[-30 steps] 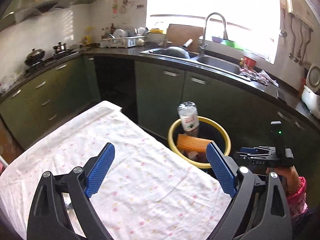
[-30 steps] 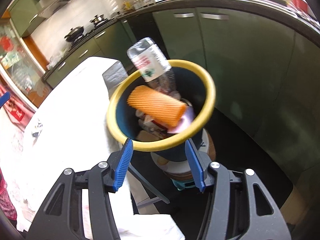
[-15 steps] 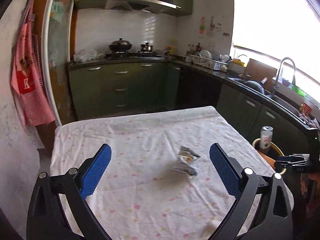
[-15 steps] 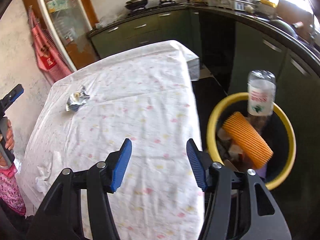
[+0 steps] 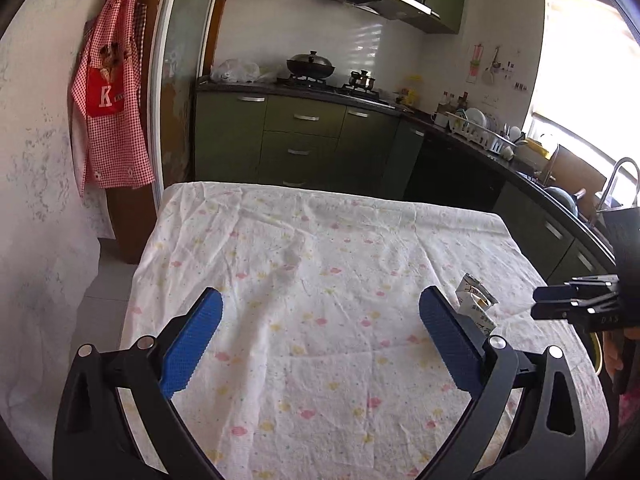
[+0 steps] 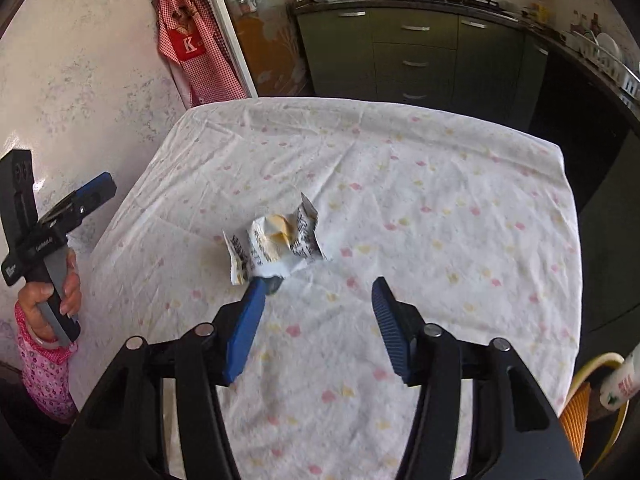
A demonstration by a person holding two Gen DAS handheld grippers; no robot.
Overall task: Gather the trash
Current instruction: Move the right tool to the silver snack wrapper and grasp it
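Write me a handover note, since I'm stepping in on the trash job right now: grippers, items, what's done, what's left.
Left gripper: wide open, empty, above the tablecloth.
Right gripper: empty, jaws closing, nothing between them; its left pad sits just short of the crumpled wrapper.
Done: bottle and orange ridged piece already sit in the yellow-rimmed bin at the table's right edge.
Left: grasp the wrapper, carry it to the bin, drop it in.

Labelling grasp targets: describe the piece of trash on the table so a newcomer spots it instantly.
Start at the table covered by the white floral tablecloth. Near its middle lies the crumpled wrapper, just ahead of the right gripper. It is the only loose item on the cloth: white, creased, black print, a yellow patch.
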